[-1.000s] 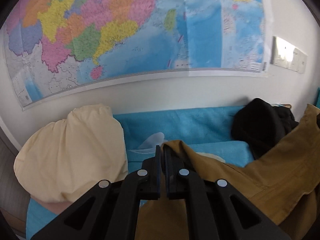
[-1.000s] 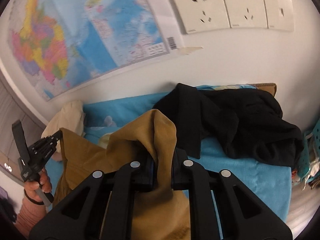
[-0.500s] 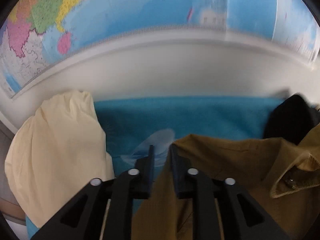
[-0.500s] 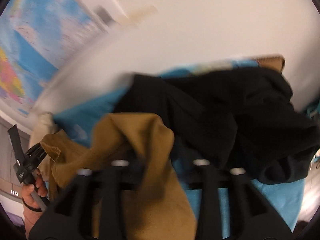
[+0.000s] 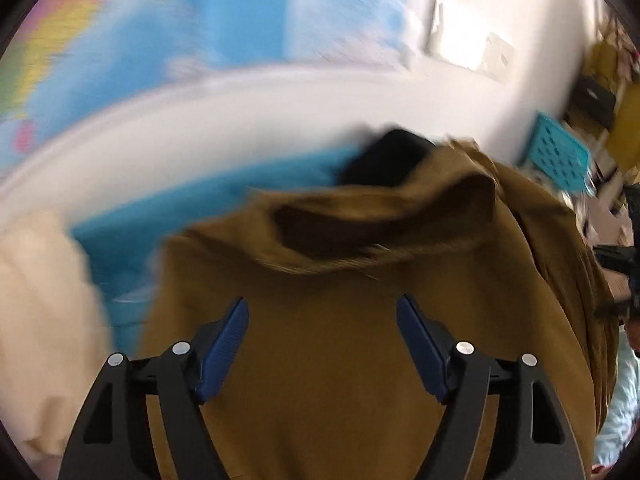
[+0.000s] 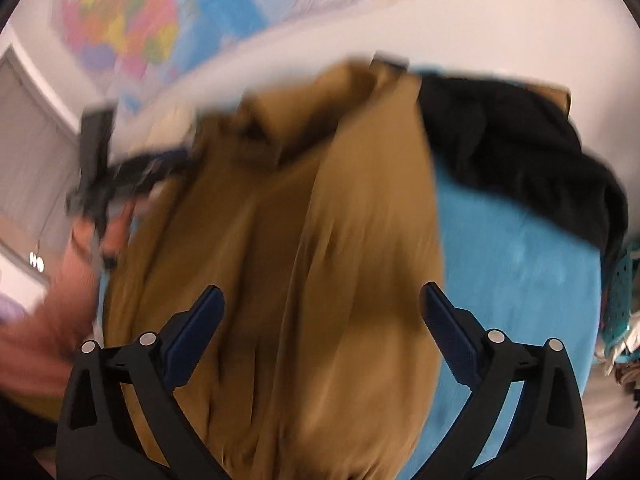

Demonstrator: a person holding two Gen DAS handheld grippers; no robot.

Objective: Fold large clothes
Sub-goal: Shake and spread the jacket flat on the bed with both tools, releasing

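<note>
Both tools have just been opening and now stand with jaws wide apart, nothing pinched. The left gripper [image 5: 322, 344] hangs over the mustard-brown shirt [image 5: 340, 360], which fills the lower centre of the left wrist view, collar toward the upper middle. The right gripper [image 6: 322, 332] is likewise spread above the same shirt [image 6: 280, 260], cloth visible between the pads but not pressed. The shirt lies on the blue bed cover [image 6: 512, 280], running from frame bottom toward the wall.

Risks, as judged: the released cloth shows long wrinkles and a rumpled collar; folding from this lay would likely set creases in. The upper right edge of the shirt touches or overlaps the black garment [image 6: 520, 152], which a careless pinch could catch.

Surroundings: a cream pillow [image 5: 44, 320] at lower left crowds that side. A wall map [image 5: 200, 20] hangs above. Heavy blur limits finer detail.
</note>
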